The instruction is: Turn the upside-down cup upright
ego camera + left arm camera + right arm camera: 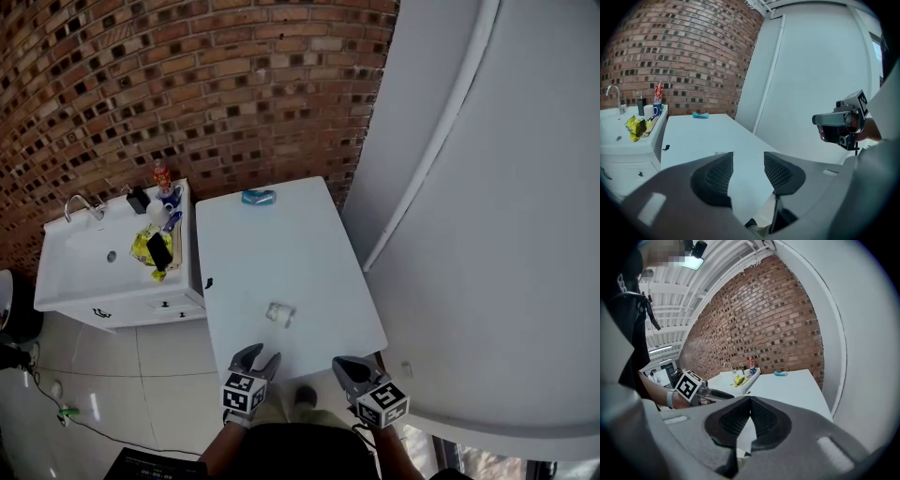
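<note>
A small pale cup (279, 314) sits on the white table (281, 244) toward its near end; which way it stands I cannot tell at this size. My left gripper (259, 354) hovers at the table's near edge, just short of the cup, open, with nothing between its fingers. In the left gripper view the jaws (748, 155) stand apart over bare table, and the cup is almost wholly hidden behind the left jaw. My right gripper (349, 364) hangs at the near right corner, and in the right gripper view its pads (750, 400) meet, shut and empty.
A blue object (258, 197) lies at the table's far end. A white sink cabinet (84, 272) with a tap, bottles and a yellow packet (148, 248) stands to the left. A brick wall is behind; a white wall (487, 187) runs along the right.
</note>
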The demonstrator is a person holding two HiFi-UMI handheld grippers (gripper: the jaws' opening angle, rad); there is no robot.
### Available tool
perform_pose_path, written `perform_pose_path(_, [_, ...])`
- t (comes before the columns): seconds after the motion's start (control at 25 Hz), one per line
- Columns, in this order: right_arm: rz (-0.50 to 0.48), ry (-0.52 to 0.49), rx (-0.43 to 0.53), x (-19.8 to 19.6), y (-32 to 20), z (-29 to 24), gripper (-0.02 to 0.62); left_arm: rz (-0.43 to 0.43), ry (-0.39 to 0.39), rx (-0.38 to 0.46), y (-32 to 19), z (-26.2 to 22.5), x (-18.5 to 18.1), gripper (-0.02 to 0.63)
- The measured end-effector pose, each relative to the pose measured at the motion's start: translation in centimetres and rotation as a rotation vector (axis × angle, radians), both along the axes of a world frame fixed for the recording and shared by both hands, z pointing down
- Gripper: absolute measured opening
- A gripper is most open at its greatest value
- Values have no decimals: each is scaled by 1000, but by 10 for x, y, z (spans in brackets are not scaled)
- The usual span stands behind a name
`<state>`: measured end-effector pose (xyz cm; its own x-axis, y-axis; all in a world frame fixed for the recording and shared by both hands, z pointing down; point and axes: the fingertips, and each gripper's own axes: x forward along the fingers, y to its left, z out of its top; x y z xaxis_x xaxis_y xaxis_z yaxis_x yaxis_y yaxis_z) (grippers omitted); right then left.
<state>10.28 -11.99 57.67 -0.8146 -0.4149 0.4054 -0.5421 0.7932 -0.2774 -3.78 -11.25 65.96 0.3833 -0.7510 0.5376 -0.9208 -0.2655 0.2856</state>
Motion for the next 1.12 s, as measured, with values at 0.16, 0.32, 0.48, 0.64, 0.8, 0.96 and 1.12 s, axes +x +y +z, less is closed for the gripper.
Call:
perform_pose_path(0.16, [6, 25, -4, -3, -3, 1, -8, 23, -4, -30, -11, 15, -5, 248])
perform_pose_path(0.32, [17, 41, -11, -3, -7, 0, -8, 33, -7, -53, -23, 30, -10, 267])
perform_pose_path(0.48, [13, 61, -13, -10, -9, -7, -8, 42, -24, -75, -34, 47, -15, 293])
perform_pose_path(0.64, [25, 74, -16, -11, -13, -11, -8, 45, -27, -87, -50, 63, -18, 328])
perform_pose_path(0.8, [40, 94, -39, -10, -10, -5, -8, 47, -43, -106, -62, 78, -22, 358])
perform_pose_path(0.96, [61, 106, -54, -7, -9, -1, -8, 56, -53, -132, -74, 96, -23, 397])
perform_pose_path(1.12, [77, 115, -60, -5, -12, 3, -8, 61, -63, -165, -84, 115, -24, 430])
